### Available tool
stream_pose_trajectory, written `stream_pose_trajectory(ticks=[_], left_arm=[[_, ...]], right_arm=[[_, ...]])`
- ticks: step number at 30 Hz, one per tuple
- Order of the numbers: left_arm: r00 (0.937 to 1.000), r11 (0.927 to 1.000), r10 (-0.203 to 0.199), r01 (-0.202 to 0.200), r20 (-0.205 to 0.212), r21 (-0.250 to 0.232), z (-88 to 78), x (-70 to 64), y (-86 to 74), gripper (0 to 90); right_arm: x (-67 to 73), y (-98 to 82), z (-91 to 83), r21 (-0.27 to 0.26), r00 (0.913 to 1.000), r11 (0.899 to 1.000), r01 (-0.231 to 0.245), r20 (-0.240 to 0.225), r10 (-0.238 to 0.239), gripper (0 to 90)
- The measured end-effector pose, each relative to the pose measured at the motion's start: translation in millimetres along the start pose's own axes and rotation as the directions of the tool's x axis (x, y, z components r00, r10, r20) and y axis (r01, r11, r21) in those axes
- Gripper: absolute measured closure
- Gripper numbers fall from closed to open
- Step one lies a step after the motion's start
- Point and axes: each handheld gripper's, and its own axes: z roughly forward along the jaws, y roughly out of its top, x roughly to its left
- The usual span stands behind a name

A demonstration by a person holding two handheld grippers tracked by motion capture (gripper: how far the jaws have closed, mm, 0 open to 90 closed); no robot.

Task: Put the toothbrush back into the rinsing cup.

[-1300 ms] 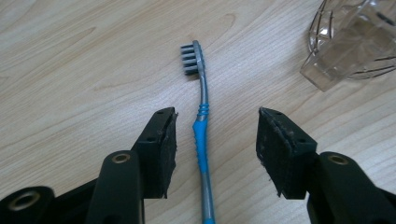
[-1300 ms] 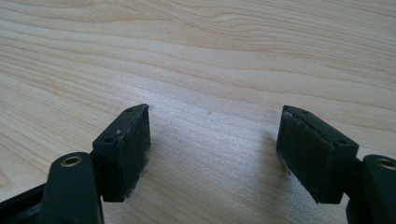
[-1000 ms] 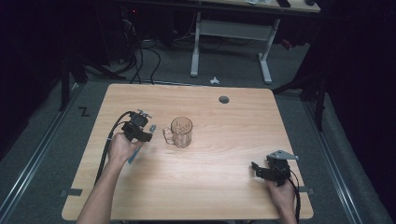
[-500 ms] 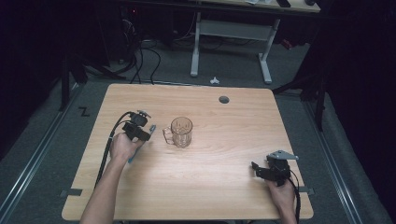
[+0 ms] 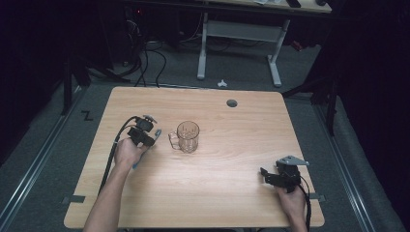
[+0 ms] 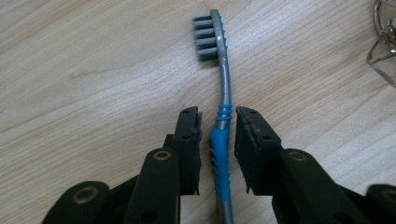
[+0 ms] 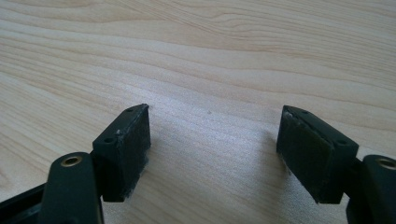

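Left tongs: low over the surface, jaws just been closing, now narrow, set either side of the toothbrush. Thin gaps visible between each pad and the blue grip; not yet clenched on it, by the look of the left gripper view. Seen from above at, pointing toward the mug.

Toothbrush: lying flat on the surface, between the left jaws, blue grip at the pads, grey neck and bristle head running out ahead of the tips. Bristles facing left of the tongs. Rear of handle passing back beneath the tongs body.

Mug: clear glass, upright, just ahead and to the right of the left tongs, apart from the brush; handle turned toward the tongs. Empty as far as can be told.

Right tongs: released, jaws wide, nothing between them, bare wood ahead. Seen from above at, near the surface's near right corner, well apart from mug and brush.

Change noted: left jaws narrowed around the brush handle. Meaning, as judged: pick-up step nearly made, grip about to land on the thick blue part, well centred. Likely destination the mug, given its nearness; not certain. Lift not begun. Risk: slim handle rolling or pivoting if pinched off-centre.
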Motion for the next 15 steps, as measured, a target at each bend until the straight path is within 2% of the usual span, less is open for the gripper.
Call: stream_pose_trajectory(ticks=[7,11,15], left_arm=[[0.9998,1.0000,0.000,0.000,0.019,0.003,4.7,-0.3,0.8,75.8],[0.9990,0.9999,-0.016,0.015,0.041,0.006,4.8,3.6,0.6,77.6],[0.9988,0.9997,-0.019,0.018,0.045,0.013,4.6,4.9,0.8,78.9]], right_arm=[[0.0,0.0,0.0,0.000,1.0000,1.000,0.000,0.000,0.000,26.2],[0.0,0.0,0.0,0.000,1.0000,1.000,0.000,0.000,0.000,26.2],[0.0,0.0,0.0,0.000,1.0000,1.000,0.000,0.000,0.000,26.2]])
